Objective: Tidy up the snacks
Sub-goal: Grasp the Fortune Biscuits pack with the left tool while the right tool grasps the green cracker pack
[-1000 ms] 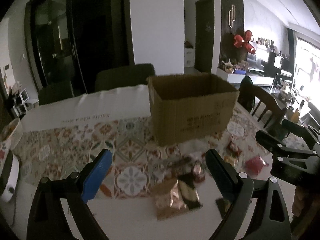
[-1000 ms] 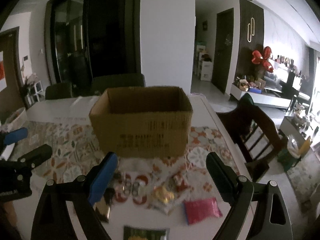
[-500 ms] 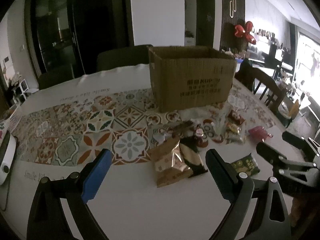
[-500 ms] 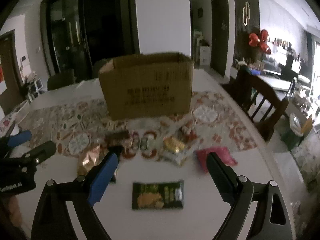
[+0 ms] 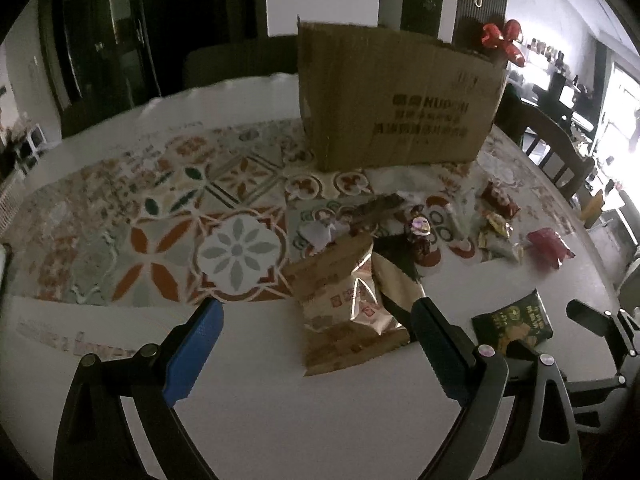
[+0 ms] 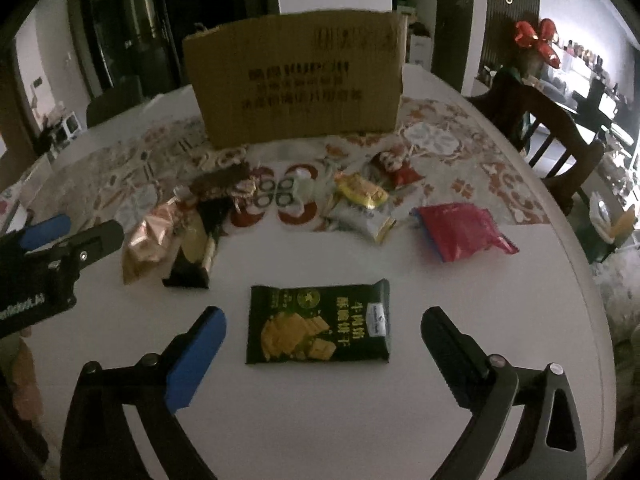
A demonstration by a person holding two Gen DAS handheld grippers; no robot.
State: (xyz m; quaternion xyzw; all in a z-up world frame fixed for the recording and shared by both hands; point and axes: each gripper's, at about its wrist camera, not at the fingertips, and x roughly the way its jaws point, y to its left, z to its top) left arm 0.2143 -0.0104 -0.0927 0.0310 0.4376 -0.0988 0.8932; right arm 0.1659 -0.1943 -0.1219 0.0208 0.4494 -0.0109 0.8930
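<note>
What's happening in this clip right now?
A person holds a pair of tongs in each hand over a white table scattered with snack packets. Both are open and empty. The right tongs frame a dark green cracker packet lying flat; the left tongs face a shiny copper-coloured foil bag. The brown cardboard box stands behind the snacks. Nothing is gripped yet.

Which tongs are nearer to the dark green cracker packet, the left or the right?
Right. The right tongs are open around the dark green cracker packet; the left tongs are open at the gold snack bag beside it.
</note>
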